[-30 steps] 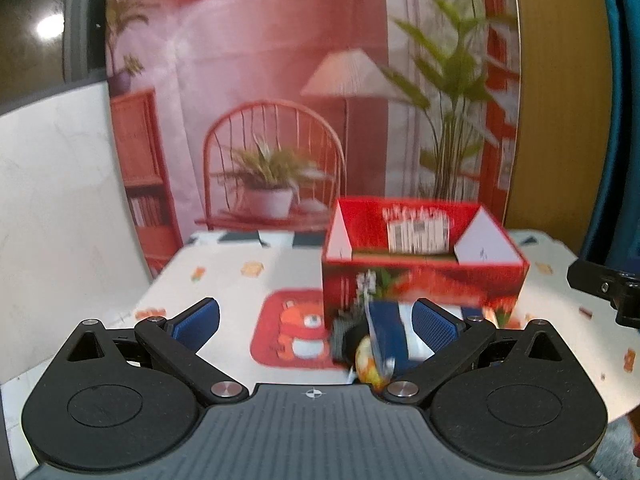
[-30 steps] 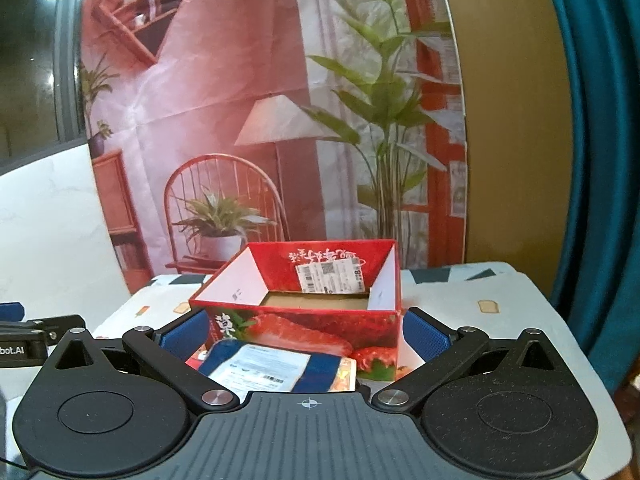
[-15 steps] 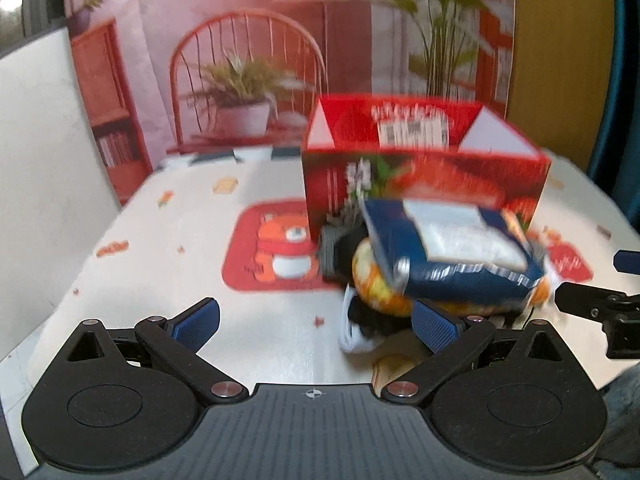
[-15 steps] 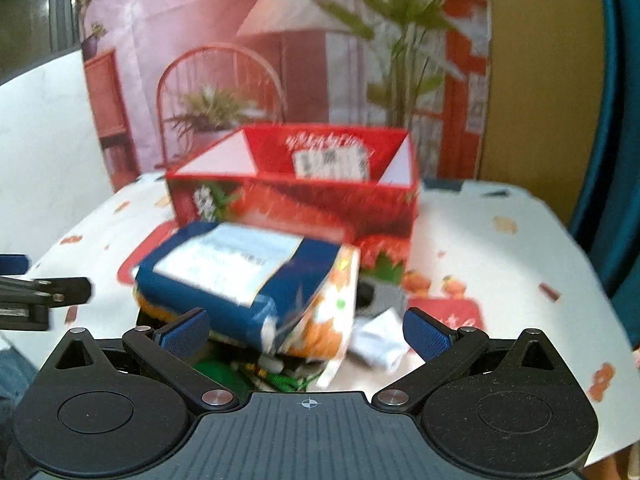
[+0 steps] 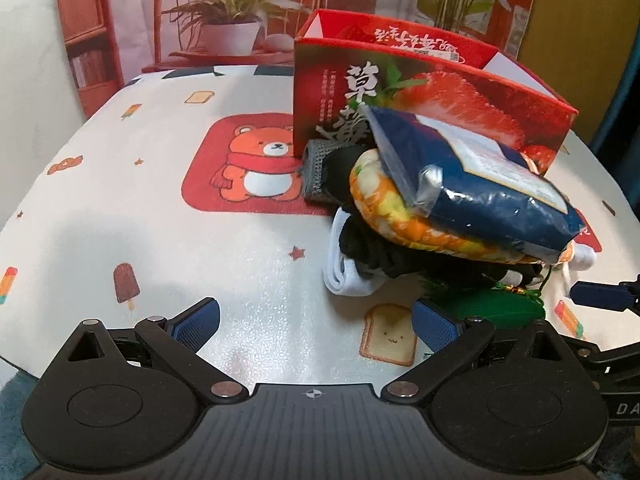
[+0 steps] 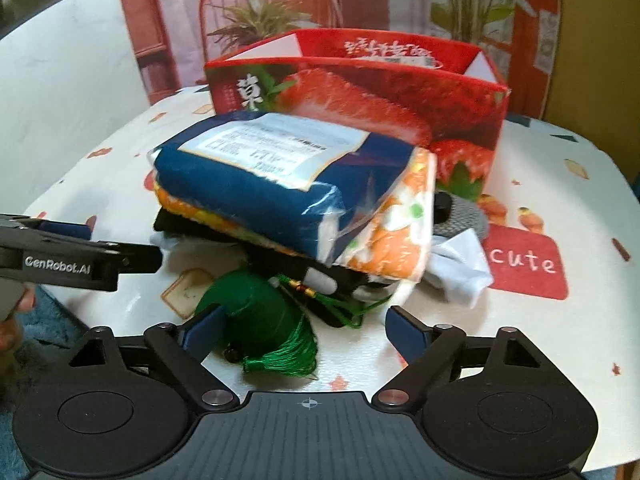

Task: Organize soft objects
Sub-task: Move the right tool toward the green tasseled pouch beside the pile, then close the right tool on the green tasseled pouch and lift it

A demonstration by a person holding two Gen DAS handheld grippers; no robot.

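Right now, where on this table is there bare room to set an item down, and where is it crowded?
Free: the wide stretch of tablecloth left of the pile, from the bear patch to the near edge; also the strip right of the "cute" patch. Crowded: in front of the red box, where the blue packet tops stacked fabrics and the green tassel.

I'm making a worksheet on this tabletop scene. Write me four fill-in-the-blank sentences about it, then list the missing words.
1. The blue packet lies on top of an orange patterned ____.
2. The red box behind the pile shows a picture of a ____.
3. The tasselled green pouch lies at the near edge of the pile, between the pads of the ____ gripper.
4. The tablecloth shows an orange ____ in a red scarf.

Missing words: cushion; strawberry; right; bear
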